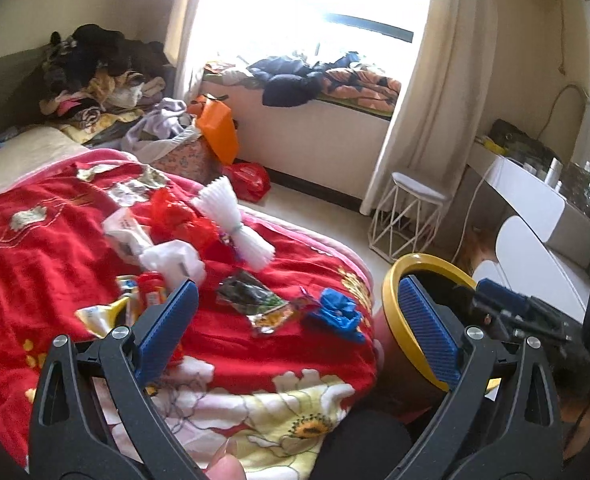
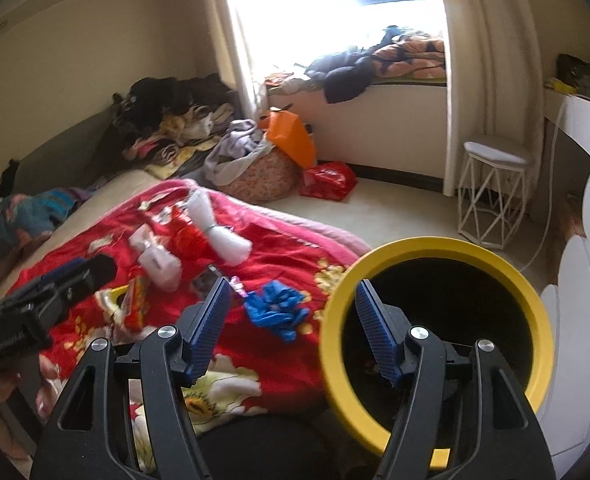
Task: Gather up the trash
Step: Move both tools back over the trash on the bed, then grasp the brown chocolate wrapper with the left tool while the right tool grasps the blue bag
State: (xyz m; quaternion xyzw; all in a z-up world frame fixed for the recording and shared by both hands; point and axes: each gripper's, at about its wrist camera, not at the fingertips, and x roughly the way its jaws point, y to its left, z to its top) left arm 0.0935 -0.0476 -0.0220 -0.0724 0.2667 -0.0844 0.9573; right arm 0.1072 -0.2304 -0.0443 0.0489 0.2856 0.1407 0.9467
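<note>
Trash lies on a red flowered blanket [image 1: 35,248]: a crumpled blue wrapper [image 1: 337,314] [image 2: 277,312], a dark snack packet [image 1: 251,294], a white bundle of plastic strips [image 1: 235,216] [image 2: 219,228], white crumpled paper [image 1: 175,258] [image 2: 159,260], red plastic [image 1: 183,216] and yellow-red packets [image 1: 135,300] [image 2: 133,300]. A yellow-rimmed bin [image 2: 435,340] [image 1: 395,300] stands right of the bed. My left gripper [image 1: 299,320] is open and empty above the trash. My right gripper [image 2: 291,320] is open and empty, its right finger over the bin's mouth.
A pile of clothes [image 1: 95,76] sits at the bed's head. A basket of laundry [image 2: 255,168], an orange bag [image 1: 217,128] and a red bag [image 2: 327,180] lie on the floor. A white wire stool [image 2: 495,196] and a white desk [image 1: 535,200] stand at the right.
</note>
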